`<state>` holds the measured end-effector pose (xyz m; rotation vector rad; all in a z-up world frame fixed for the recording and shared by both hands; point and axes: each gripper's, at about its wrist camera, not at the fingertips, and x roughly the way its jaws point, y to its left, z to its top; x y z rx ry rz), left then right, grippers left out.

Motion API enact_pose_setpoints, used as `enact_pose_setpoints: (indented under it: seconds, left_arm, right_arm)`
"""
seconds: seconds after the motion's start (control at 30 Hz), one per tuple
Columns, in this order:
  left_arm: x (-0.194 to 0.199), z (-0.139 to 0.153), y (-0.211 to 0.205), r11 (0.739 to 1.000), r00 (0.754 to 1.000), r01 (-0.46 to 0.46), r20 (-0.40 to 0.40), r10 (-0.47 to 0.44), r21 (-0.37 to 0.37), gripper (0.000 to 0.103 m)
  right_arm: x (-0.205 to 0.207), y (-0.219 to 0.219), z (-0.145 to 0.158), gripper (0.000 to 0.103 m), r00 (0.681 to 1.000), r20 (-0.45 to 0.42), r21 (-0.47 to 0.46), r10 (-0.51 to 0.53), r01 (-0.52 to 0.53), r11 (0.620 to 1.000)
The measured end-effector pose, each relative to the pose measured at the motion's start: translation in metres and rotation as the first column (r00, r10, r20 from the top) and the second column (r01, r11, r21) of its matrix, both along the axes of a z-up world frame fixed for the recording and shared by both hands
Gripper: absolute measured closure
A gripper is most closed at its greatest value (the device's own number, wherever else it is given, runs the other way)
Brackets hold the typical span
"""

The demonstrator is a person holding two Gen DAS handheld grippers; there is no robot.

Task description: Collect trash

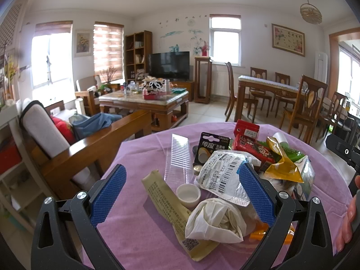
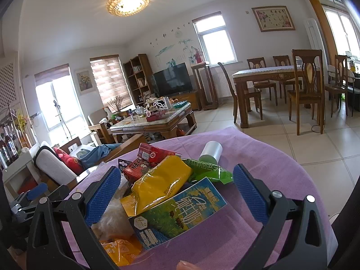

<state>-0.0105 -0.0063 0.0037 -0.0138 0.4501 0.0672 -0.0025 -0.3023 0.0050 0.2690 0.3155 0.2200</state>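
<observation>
Trash heaped on the purple surface. Crumpled white wrapper low between the spread fingers of the left gripper, small white cup just beyond, beige packet running lengthwise away. Milk carton and yellow bag between the right gripper fingers, likewise wide apart, holding nothing. Probably each pile straight ahead of its own gripper.

A home living room: sofa, television (off), dining table.
</observation>
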Motion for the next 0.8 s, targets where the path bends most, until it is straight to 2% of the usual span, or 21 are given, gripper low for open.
enact_pose_setpoints:
  seconds: [0.8]
  left_arm:
    - [-0.0004,0.0000,0.0007,1.000,1.000,0.000,0.002,0.000,-0.001,0.004]
  right_arm:
    - [-0.0009,-0.0025,0.0014,0.004,1.000,-0.004,0.006,-0.002,0.002,1.000]
